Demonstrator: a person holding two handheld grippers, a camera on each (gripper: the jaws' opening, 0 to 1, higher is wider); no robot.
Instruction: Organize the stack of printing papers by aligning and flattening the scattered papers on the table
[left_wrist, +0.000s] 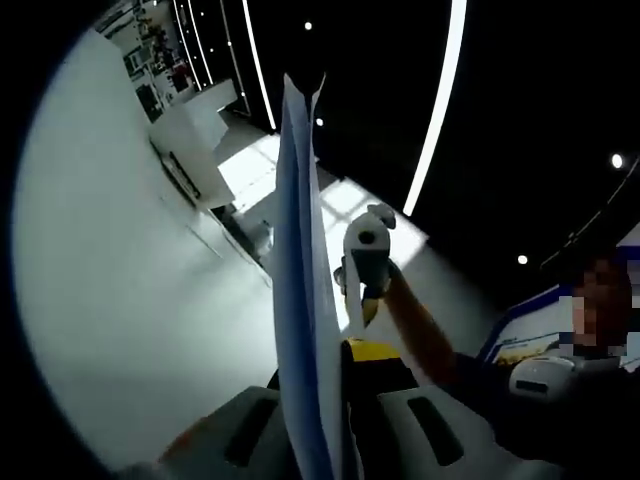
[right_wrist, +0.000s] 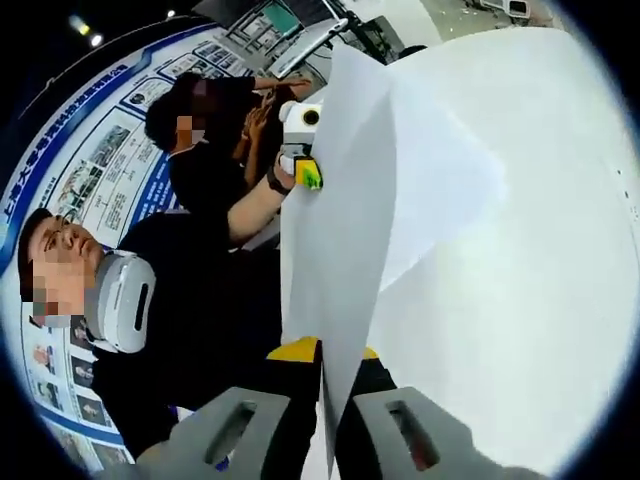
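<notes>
The stack of white printing papers (left_wrist: 305, 300) stands on edge between the jaws of my left gripper (left_wrist: 335, 405), which is shut on its near edge. The sheets rise steeply above the white table (left_wrist: 110, 280). At the far edge of the papers, my right gripper (left_wrist: 367, 250) is held by a hand. In the right gripper view the same papers (right_wrist: 345, 250) fan out wide, one sheet bending toward the table (right_wrist: 560, 330). My right gripper (right_wrist: 325, 405) is shut on their near edge, and my left gripper (right_wrist: 300, 140) clamps the opposite edge.
White boxes (left_wrist: 195, 135) stand at the table's far end. A person in dark clothes with a white neck device (right_wrist: 120, 295) is close beside the papers, and another person (right_wrist: 215, 125) sits behind. A poster board (right_wrist: 105, 175) lines the wall.
</notes>
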